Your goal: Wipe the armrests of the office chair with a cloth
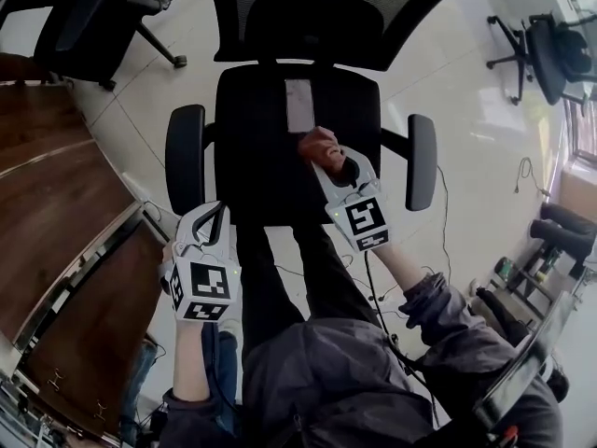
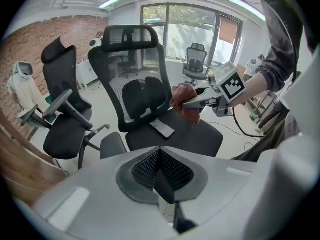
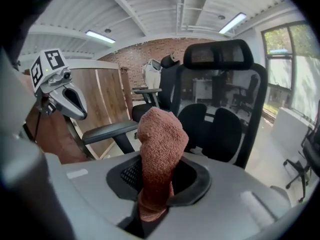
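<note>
**Terry cloth held over the chair seat**

A rust-brown, nubbly cloth (image 3: 160,144), bunched into a lump, is pinched between the jaws of the right gripper (image 3: 155,184). It is held over the middle of the office chair's (image 1: 280,26) black padded seat (image 1: 261,147). It lies between the rounded, oblong left armrest (image 1: 185,157) and right armrest (image 1: 422,161), touching neither. The left gripper (image 2: 162,176) is pressed together on nothing, near the left armrest's front end. A slim pale rectangular slab (image 1: 299,105) lies flat on the seat near the mesh backrest (image 2: 131,91).
</note>
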{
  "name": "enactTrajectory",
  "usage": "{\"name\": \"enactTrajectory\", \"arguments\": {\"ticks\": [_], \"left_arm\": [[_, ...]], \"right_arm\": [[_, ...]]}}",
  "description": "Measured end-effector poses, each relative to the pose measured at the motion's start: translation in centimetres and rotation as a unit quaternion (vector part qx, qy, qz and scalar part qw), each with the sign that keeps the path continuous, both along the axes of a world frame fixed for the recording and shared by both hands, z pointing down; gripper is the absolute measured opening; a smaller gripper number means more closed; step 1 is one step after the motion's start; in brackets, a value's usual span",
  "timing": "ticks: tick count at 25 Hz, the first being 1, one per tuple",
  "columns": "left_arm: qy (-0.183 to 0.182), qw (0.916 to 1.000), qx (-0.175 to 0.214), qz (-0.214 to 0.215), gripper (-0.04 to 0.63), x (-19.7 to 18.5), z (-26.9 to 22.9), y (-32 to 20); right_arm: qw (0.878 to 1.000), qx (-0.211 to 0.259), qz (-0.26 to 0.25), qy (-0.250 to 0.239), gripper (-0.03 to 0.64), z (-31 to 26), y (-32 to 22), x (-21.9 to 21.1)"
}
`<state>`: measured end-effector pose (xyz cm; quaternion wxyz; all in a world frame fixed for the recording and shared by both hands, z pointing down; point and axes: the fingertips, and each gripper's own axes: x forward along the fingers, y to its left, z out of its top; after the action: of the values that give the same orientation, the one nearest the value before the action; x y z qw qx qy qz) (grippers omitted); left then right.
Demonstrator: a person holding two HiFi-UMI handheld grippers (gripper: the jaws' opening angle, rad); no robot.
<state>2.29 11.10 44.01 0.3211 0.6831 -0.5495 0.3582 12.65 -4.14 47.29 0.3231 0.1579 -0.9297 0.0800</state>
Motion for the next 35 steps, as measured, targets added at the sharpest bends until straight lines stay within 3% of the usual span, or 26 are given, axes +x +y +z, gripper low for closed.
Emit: {"name": "enactTrajectory", "arguments": {"ticks": [10,17,21,26,35], "left_arm": [[0.024,0.9992,0.019,-0.026,0.015,-3.6,-0.5,1.3],[0.02,0.9983,0.025,-0.049,0.015,-6.0,-0.4,2.8],[0.012,0.9971,0.025,-0.071,0.015,-7.8,-0.6,4.1],[0.024,0.9951,0.032,-0.09,0.015,-9.1,-0.8,6.1],[0.025,0.9909,0.007,-0.132,0.015,-11.3,0.7,11.6]], "right_arm": [[0.995,0.032,-0.089,-0.015,0.089,-2.9,4.1,-8.8],[0.992,0.015,-0.123,-0.016,0.089,-1.4,4.9,-13.6],[0.985,0.005,-0.171,-0.014,0.091,-0.4,5.0,-17.8],[0.98,0.022,-0.199,0.003,0.091,0.2,3.9,-21.9],[0.969,0.019,-0.242,0.039,0.091,4.4,5.3,-27.6]]}}
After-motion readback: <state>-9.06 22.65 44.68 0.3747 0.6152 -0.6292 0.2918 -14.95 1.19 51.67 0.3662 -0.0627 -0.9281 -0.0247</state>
